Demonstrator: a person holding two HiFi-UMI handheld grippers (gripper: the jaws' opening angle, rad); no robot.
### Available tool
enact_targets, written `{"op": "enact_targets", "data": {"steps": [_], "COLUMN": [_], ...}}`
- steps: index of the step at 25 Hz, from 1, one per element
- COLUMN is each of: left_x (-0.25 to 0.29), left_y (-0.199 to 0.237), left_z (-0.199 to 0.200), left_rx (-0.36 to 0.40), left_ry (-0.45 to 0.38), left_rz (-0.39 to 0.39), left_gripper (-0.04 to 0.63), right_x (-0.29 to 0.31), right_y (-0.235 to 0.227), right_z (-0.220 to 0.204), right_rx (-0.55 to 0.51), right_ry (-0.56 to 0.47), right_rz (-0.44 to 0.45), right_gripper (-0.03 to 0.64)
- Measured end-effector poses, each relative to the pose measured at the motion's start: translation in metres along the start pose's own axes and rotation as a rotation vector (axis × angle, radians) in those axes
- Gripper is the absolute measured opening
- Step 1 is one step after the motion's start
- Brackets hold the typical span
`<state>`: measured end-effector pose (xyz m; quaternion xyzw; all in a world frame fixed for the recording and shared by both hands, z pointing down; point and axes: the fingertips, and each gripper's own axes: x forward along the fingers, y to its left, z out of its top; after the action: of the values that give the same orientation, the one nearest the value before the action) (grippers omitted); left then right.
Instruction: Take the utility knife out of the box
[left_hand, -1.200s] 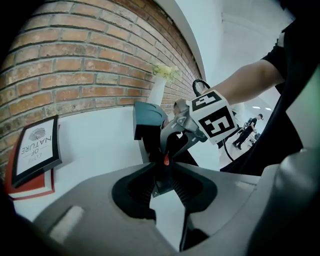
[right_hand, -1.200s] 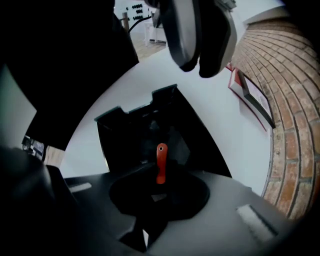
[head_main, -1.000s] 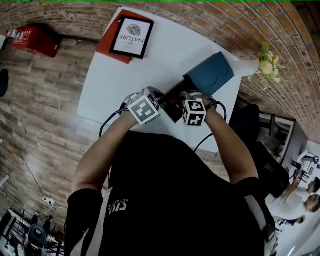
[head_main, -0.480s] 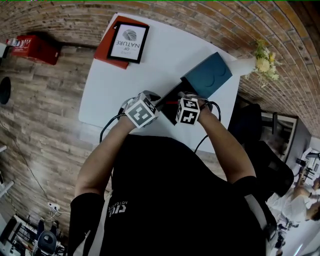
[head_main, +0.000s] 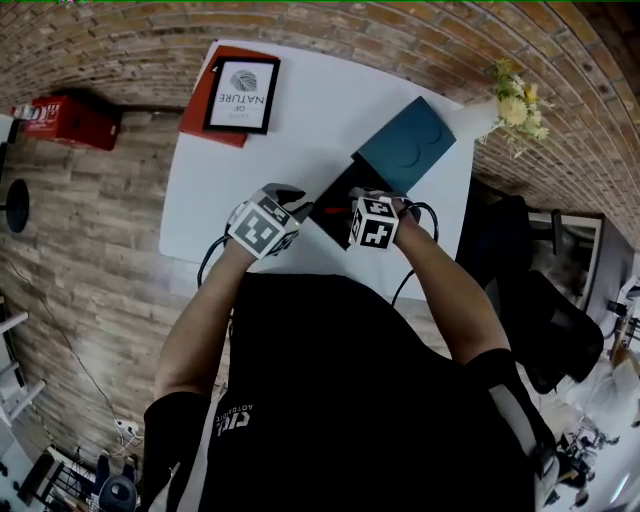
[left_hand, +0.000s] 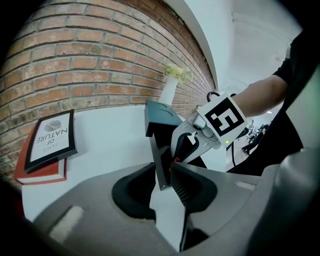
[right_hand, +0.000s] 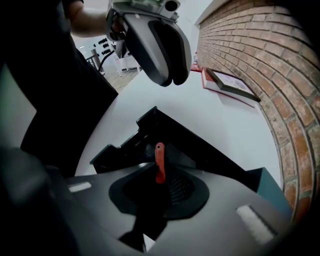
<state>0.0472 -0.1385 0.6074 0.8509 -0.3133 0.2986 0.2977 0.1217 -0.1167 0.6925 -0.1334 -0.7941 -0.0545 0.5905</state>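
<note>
Looking down through the head view, I see a white table (head_main: 290, 130) with an open black rectangular box (head_main: 348, 185) near its front edge. The box's teal lid (head_main: 405, 145) sits at the far end. My left gripper (head_main: 298, 208) meets the box's near corner, and my right gripper (head_main: 355, 213) stands steeply over its near end. A red book (head_main: 200, 125) with a black-framed print (head_main: 243, 93) on top lies at the far left corner. A white vase of yellow flowers (head_main: 505, 105) stands at the far right.

Through the left gripper view, my jaws are clamped on the box's thin wall at that corner, with the right gripper just beyond.

Through the right gripper view, my jaws have just been closing and now pinch the slim red end of the utility knife (right_hand: 159, 161). That end stands upright between the pads, inside the near end of the box. The jaws hide the rest of the knife.
</note>
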Motion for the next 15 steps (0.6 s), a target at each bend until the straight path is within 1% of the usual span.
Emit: {"op": "enact_targets", "data": {"steps": [1, 2, 4, 9, 10, 12, 13, 15], "left_x": [-0.001, -0.001, -0.002, -0.001, -0.001, -0.001, -0.001, -0.002], "left_y": [0.0, -0.001, -0.003, -0.01, -0.01, -0.008, -0.007, -0.009], "left_z": [0.0, 0.0, 0.002, 0.008, 0.008, 0.007, 0.006, 0.003], "left_rx": [0.0, -0.002, -0.011, -0.016, -0.015, -0.011, -0.011, -0.023], "left_ry": [0.001, 0.002, -0.003, -0.006, -0.007, -0.007, -0.005, 0.0], "left_rz": [0.003, 0.005, 0.005, 0.013, 0.016, 0.028, 0.031, 0.028], "left_gripper": [0.101, 0.101, 0.101, 0.101, 0.101, 0.101, 0.101, 0.101], "right_x": [-0.003, -0.006, -0.013, -0.014, -0.013, -0.01, -0.007, 0.005], "right_y": [-0.001, -0.003, -0.006, -0.004, -0.005, -0.007, -0.008, -0.01], "right_z": [0.002, 0.004, 0.004, -0.008, -0.007, 0.002, 0.008, 0.016], "right_rx": [0.007, 0.02, 0.038, 0.029, 0.029, 0.03, 0.029, 0.02], "right_ry": [-0.018, -0.038, -0.056, -0.028, -0.037, -0.062, -0.07, -0.065], "right_rz": [-0.012, -0.025, -0.048, -0.05, -0.056, -0.063, -0.063, -0.058], "right_gripper": [0.055, 0.011, 0.003, 0.002, 0.015, 0.095, 0.12, 0.141]}}
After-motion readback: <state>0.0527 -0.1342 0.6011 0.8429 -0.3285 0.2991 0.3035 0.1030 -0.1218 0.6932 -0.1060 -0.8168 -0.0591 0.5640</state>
